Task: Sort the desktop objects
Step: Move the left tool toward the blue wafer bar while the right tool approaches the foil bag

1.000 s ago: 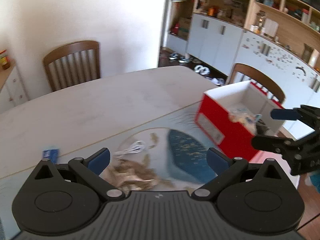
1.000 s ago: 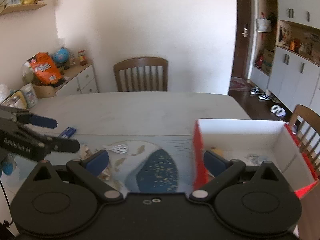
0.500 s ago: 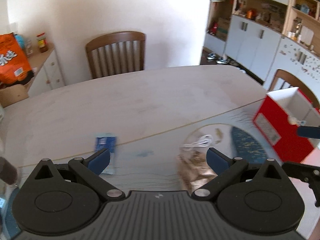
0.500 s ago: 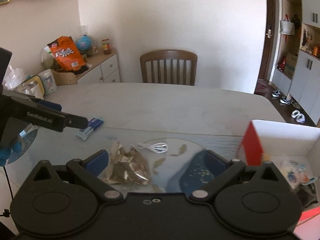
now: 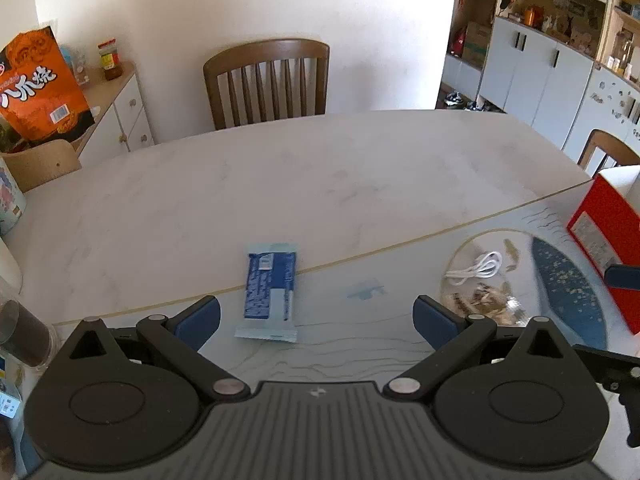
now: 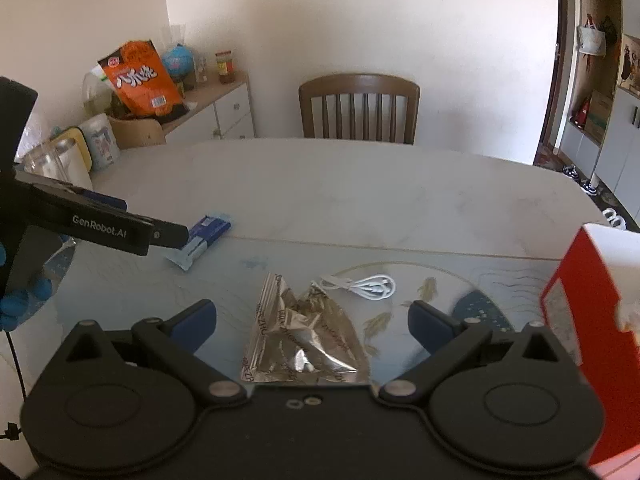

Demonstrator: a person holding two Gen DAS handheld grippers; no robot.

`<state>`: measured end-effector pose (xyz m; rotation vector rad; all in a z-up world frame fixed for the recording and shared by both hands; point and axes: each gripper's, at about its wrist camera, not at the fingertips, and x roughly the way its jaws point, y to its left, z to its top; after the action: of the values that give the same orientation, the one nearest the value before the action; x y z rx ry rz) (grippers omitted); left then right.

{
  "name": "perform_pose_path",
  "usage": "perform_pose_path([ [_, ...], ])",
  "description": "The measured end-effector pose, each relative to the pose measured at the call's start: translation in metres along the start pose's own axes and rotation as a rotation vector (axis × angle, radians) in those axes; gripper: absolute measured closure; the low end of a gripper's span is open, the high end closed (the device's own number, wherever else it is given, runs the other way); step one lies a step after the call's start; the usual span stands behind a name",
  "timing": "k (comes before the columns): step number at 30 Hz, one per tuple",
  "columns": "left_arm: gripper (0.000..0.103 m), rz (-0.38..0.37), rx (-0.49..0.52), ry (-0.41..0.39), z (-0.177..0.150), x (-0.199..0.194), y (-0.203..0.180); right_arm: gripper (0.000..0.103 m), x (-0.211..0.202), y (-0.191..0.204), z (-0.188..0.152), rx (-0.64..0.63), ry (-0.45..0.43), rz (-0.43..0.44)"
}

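Note:
My left gripper [image 5: 316,316] is open and empty, just above a blue snack packet [image 5: 271,289] lying across the edge of the glass mat. My right gripper [image 6: 312,318] is open and empty over a crumpled silver foil wrapper [image 6: 300,340]. A coiled white cable [image 6: 366,286] lies just beyond the wrapper. The red box with white inside [image 6: 580,320] stands at the right. The blue packet also shows in the right wrist view [image 6: 202,240], next to the left gripper's fingers [image 6: 164,234]. The wrapper [image 5: 480,304], the cable [image 5: 478,268] and the box [image 5: 608,224] also show in the left wrist view.
A pale table [image 5: 320,184] carries a glass mat with a blue painted pattern [image 5: 568,292]. A wooden chair [image 5: 268,80] stands at the far side. Jars and cups [image 5: 16,320] crowd the left edge. A sideboard with an orange bag [image 6: 140,78] stands at the left.
Both grippers have swung left, away from the red box. The blue packet has come between the left fingers' line, and the foil wrapper lies under the right gripper.

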<state>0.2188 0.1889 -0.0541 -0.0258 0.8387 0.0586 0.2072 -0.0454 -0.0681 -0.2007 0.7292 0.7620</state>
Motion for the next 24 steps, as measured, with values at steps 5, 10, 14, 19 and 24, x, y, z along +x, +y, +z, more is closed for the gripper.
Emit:
perform_pose_path([
  [5,0.0,0.005,0.001,0.014,-0.002,0.016,0.01,0.0,0.02,0.009,-0.005,-0.007,0.032,-0.007],
  [10,0.0,0.006,0.005,0.038,-0.002,0.034,0.018,0.0,0.037,0.012,-0.009,0.004,0.058,-0.028],
  [14,0.0,0.004,0.007,0.05,-0.003,0.045,0.023,0.0,0.05,0.015,-0.012,0.008,0.081,-0.045],
  [19,0.0,-0.002,0.007,0.057,-0.003,0.055,0.028,0.0,0.062,0.017,-0.014,0.003,0.095,-0.055],
  [24,0.0,-0.004,0.012,0.068,-0.004,0.066,0.03,0.0,0.07,0.02,-0.015,-0.017,0.103,-0.055],
])
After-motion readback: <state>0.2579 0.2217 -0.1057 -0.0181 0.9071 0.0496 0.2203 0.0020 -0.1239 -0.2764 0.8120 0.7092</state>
